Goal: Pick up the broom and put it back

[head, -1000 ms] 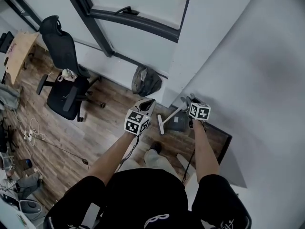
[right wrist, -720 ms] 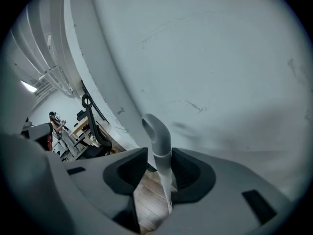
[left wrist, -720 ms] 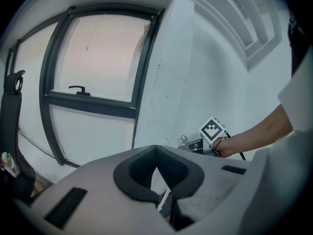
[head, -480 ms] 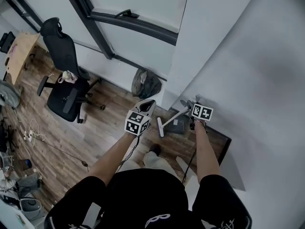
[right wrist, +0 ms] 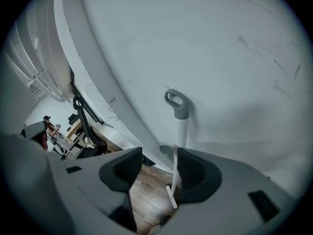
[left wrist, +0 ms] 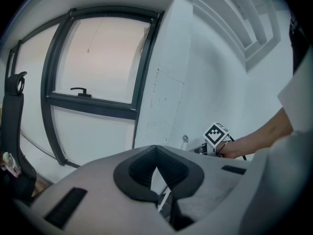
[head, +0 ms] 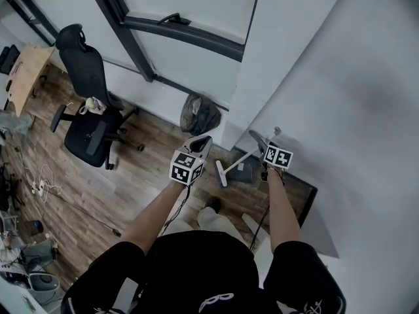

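The broom has a white handle with a grey loop at its top, and it leans against the white wall with its white head on the wood floor. My right gripper is at the upper handle with its jaws opening. In the right gripper view the handle runs just inside the right pad, and the left pad stands well clear of it. A grey dustpan lies by the broom head. My left gripper hangs to the broom's left, shut on nothing.
A black office chair stands at the left and a dark bag sits under the window by the wall corner. Cables and clutter lie on the floor at the far left. A dark panel lies along the right wall.
The right gripper's jaws have spread and the hand has slid a little right and down along the handle. The loop end now shows against the wall. The left gripper stayed put.
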Available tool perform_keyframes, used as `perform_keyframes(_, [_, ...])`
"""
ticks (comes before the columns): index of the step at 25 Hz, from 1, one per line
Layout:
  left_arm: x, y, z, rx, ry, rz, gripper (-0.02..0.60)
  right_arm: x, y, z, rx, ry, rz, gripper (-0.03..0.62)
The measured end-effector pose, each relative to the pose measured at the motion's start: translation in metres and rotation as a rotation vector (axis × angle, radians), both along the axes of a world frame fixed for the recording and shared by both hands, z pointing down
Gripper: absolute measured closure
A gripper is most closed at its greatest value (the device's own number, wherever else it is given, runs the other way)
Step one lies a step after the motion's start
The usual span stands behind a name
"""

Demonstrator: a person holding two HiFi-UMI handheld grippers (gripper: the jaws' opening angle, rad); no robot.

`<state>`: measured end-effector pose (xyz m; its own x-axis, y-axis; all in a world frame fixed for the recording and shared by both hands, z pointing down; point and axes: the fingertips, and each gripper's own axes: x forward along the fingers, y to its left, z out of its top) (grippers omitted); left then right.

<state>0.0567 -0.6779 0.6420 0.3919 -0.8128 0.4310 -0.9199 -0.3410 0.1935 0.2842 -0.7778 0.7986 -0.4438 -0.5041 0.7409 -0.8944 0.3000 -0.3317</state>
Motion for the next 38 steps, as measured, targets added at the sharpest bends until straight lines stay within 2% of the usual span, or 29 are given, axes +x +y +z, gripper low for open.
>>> perform_keyframes(8, [0.003,0.031,-0.018,0.037,0.012,0.038,0.565,0.009,0.035,-0.034,0.063,-0.005,0.044,0.376])
perform_keyframes(15, [-0.006,0.079,-0.038,0.077,0.023,0.079,0.565,0.011,0.092,-0.081,0.172,-0.009,0.079,0.380])
perform_keyframes(17, [-0.013,0.095,-0.044,0.084,0.035,0.079,0.565,0.007,0.111,-0.096,0.213,-0.008,0.084,0.402])
perform_keyframes(23, [-0.028,0.140,-0.063,0.106,0.063,0.082,0.565,-0.005,0.168,-0.148,0.344,-0.001,0.086,0.526])
perform_keyframes(26, [-0.034,0.166,-0.071,0.122,0.065,0.094,0.563,-0.012,0.198,-0.171,0.393,-0.014,0.091,0.549])
perform_keyframes(29, [-0.042,0.195,-0.076,0.132,0.062,0.102,0.564,-0.029,0.231,-0.198,0.464,0.007,0.043,0.566])
perform_keyframes(32, [-0.048,0.225,-0.084,0.138,0.056,0.113,0.565,-0.046,0.265,-0.226,0.531,0.023,-0.001,0.569])
perform_keyframes(38, [-0.063,0.285,-0.105,0.161,0.078,0.159,0.565,-0.073,0.333,-0.271,0.618,0.035,-0.020,0.569])
